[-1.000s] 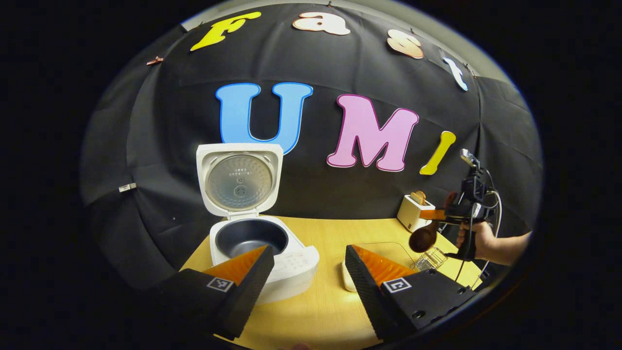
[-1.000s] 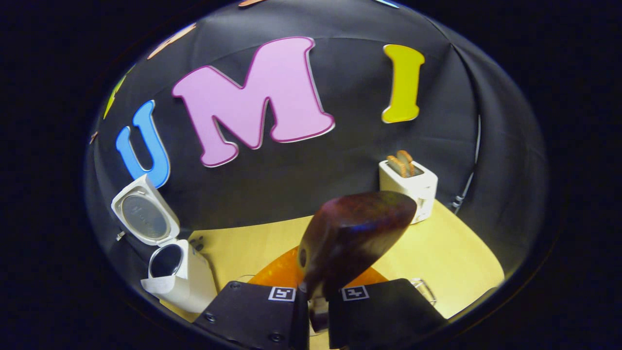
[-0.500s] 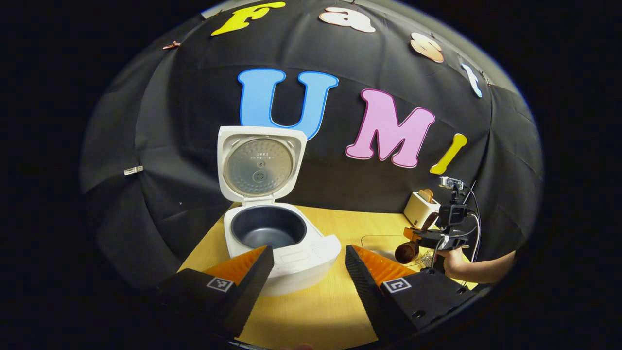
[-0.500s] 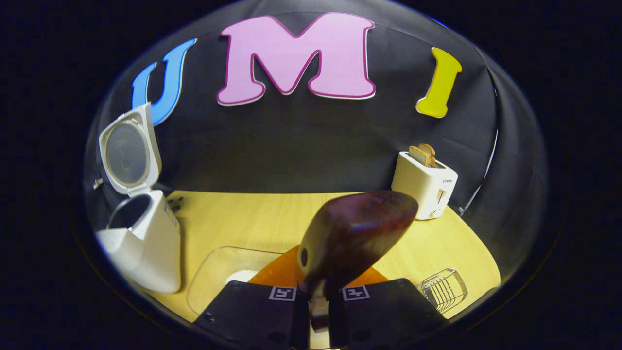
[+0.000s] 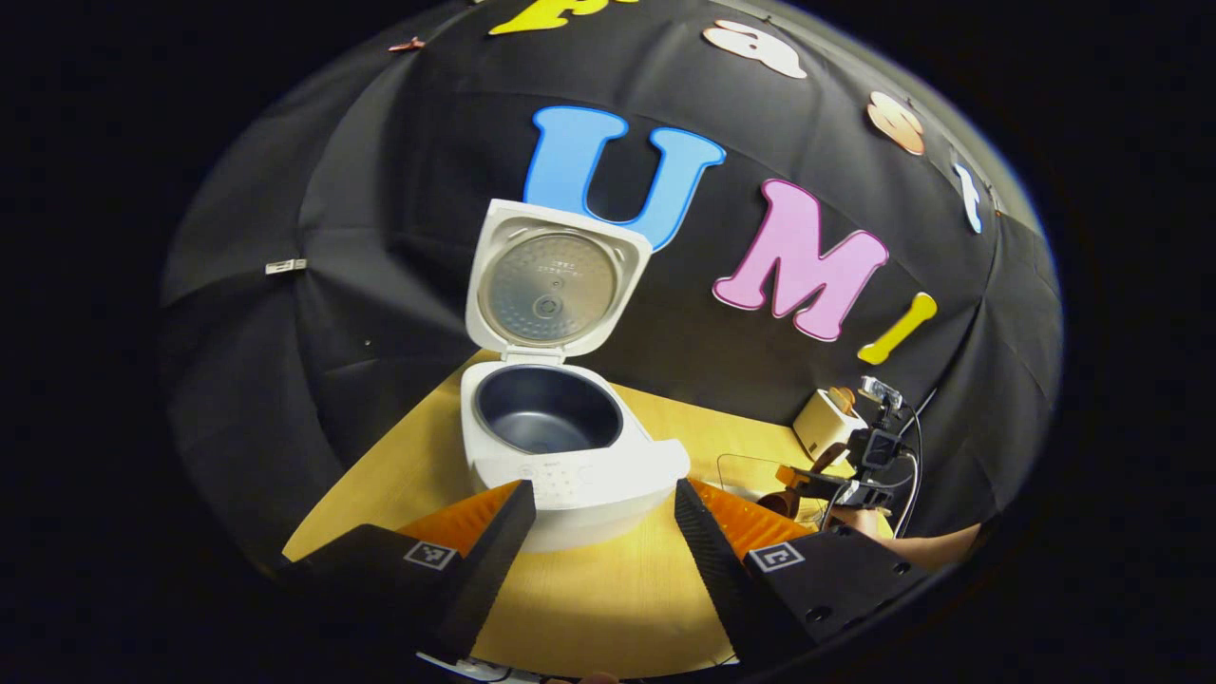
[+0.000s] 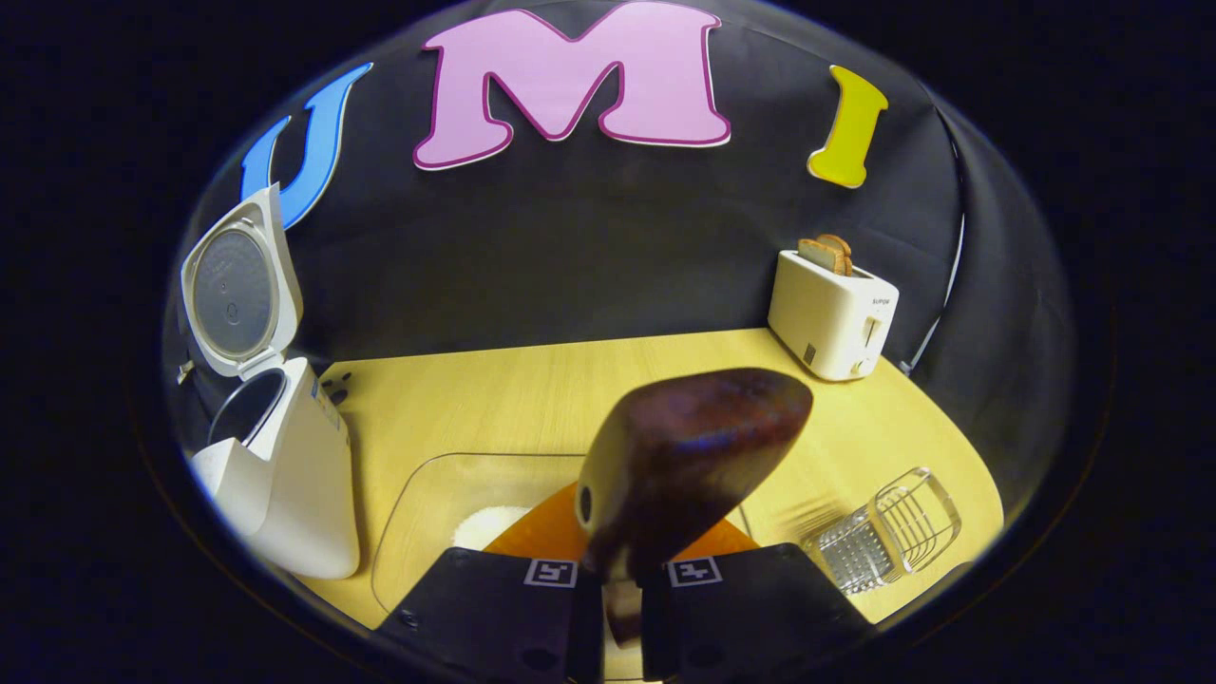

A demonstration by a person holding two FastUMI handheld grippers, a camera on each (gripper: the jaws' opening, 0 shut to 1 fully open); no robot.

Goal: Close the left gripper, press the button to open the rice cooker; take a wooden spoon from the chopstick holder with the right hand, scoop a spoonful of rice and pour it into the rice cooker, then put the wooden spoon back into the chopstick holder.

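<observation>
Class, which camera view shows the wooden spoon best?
The right gripper view: the wooden spoon sits large and close, its handle between the right gripper's fingers. The left gripper view shows it small and far off.

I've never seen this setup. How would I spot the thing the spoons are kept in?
Start at the yellow wooden table and find the white toaster at its far right corner. Come toward the near right edge from there: the chopstick holder is the small basket of thin silver wire. Unlike the solid white appliances and the flat clear tray beside it, you can see straight through it.
</observation>
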